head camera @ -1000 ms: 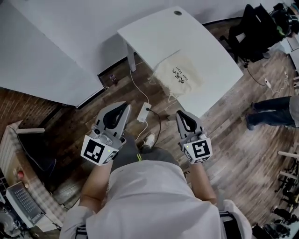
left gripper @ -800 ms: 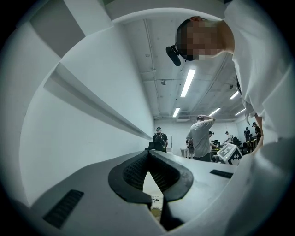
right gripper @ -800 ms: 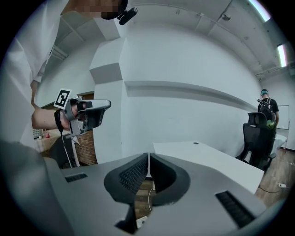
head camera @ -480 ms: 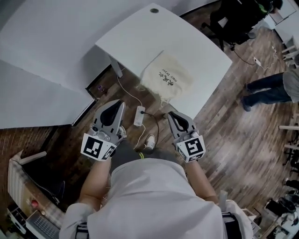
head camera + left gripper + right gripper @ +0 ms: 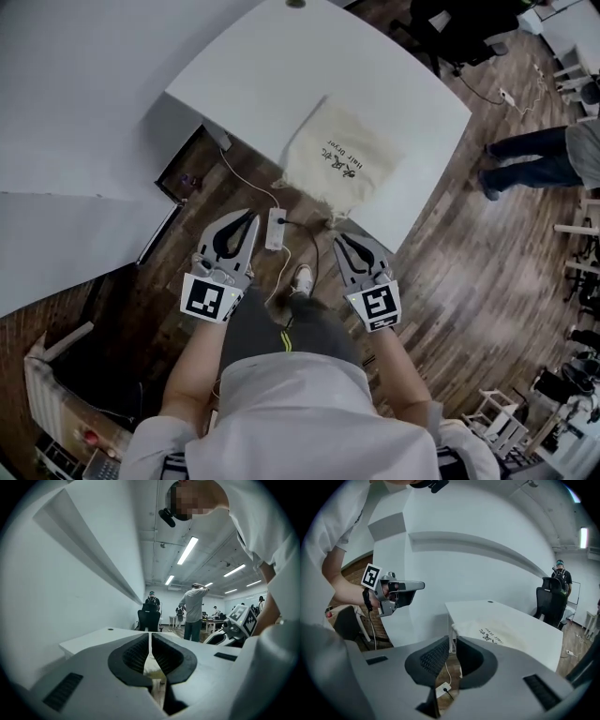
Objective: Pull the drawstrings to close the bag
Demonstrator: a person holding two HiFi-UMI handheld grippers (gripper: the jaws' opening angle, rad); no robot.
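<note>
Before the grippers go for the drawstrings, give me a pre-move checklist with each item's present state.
1. Bag in place: ok. The bag lies flat near the table edge facing the person.
2. Left gripper ready to grasp: not ok. Jaws are together and empty.
3. Right gripper ready to grasp: not ok. Jaws are together and empty.
4. Grippers at the bag: not ok. Both are short of the table.
5. Drawstring ends located: cannot tell. They are too small to make out.
6. Floor clear: not ok. A power strip lies by the table.

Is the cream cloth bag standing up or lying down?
Lying down: the cream cloth drawstring bag lies flat on the white table, its print facing up.
</note>
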